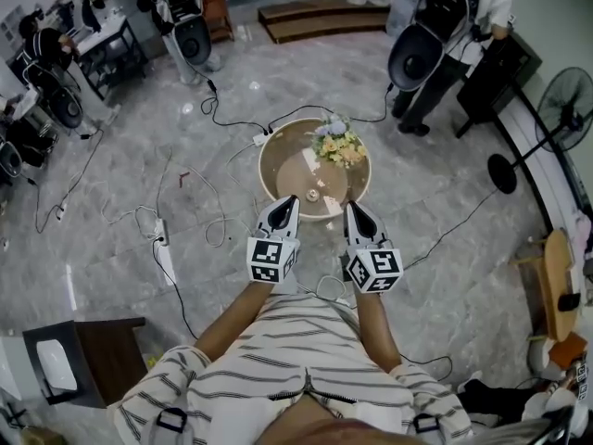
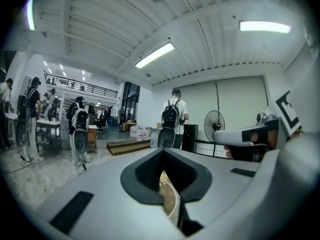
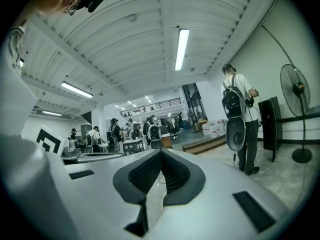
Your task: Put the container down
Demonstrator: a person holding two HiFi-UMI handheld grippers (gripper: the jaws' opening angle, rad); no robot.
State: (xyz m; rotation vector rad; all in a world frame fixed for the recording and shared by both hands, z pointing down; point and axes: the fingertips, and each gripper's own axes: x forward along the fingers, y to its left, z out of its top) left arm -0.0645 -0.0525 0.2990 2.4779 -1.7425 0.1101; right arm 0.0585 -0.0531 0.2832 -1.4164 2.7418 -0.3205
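Over grey marble floor, both claws clamped on container rim

Under the claws: glossy grey-white veined marble floor [image 1: 445, 276]. Black and white cables [image 1: 218, 225] loop across it left of the left claw, and a white power strip [image 1: 259, 139] sits just past the container's far-left edge. Big open hall, ribbed white ceiling [image 2: 125, 29] with strip lights. Well ahead of the claws is a low wooden platform [image 1: 320, 17]. Ahead-right of the right claw stands a person with a black backpack [image 1: 454, 17], with a black pedestal fan [image 1: 567, 100] further right. Other people [image 1: 42, 44] are far ahead-left.

Container [image 1: 278, 170]: round, shallow, tan, smooth inside, thin pale rim, straight ahead of both claws. Left claw [image 1: 285, 202]: jaws closed on the near rim, left part; the left gripper view shows the thin rim edge pinched between dark ribbed pads [image 2: 145, 174]. Right claw [image 1: 354, 209]: jaws together on the near rim, right part, near the left claw but not touching it. Cannot tell if the container base touches the floor. Inside, on the side far from the claws, is a bunch of pale yellow and white flowers [image 1: 335, 144]. A small pale object [image 1: 315, 194] lies between the two claw tips. Claws are white plastic, each with a black-and-white marker cube [image 1: 271, 259] at the back, held by a person in a striped shirt [image 1: 306, 360]
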